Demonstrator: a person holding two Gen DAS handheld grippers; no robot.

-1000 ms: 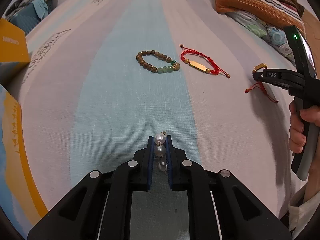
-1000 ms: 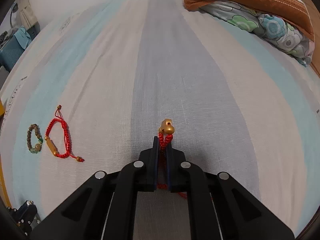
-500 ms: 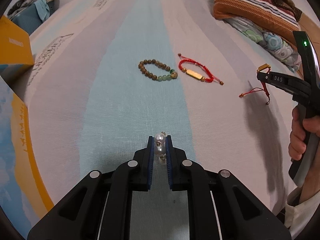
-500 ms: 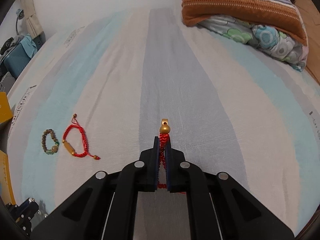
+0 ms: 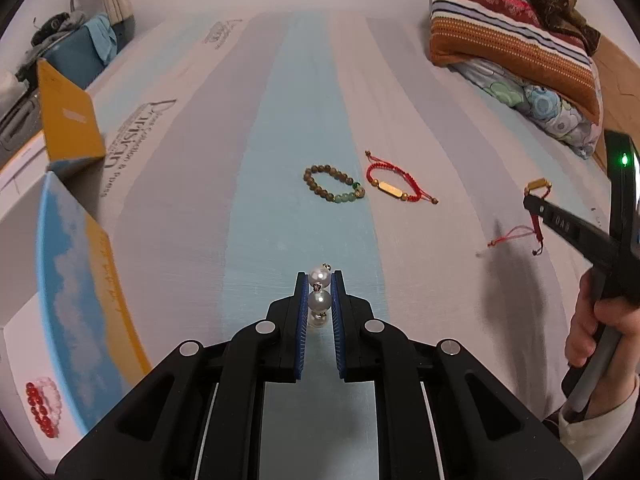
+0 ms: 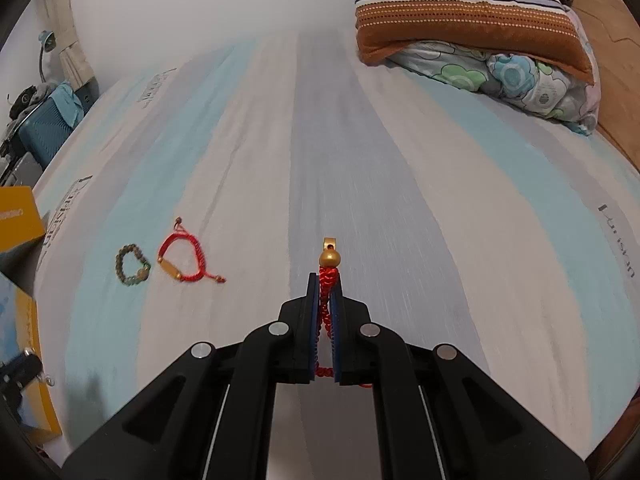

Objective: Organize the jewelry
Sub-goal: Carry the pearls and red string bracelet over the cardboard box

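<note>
Two pieces in hand, two left on the bed

On the striped bedsheet point(image 5: 168, 264) a brown wooden-bead bracelet point(image 5: 334, 183) and a red cord bracelet with a gold bar point(image 5: 394, 184) lie unsorted; the left gripper point(image 5: 319, 280) is clamped on a white pearl strand point(image 5: 319, 300), the right gripper point(image 6: 329, 280) on a red braided cord with a gold bead point(image 6: 329, 268), both lifted clear.

A wide bed sheet point(image 6: 360, 160) in pale blue, grey and white stripes fills the view, printed lettering near its edges. A striped orange cushion point(image 6: 460, 16) lies on a floral pillow point(image 6: 520, 80) at far right. A plain white wall point(image 6: 200, 8) stands behind, wooden floor point(image 5: 616, 76) beyond the pillows.
</note>
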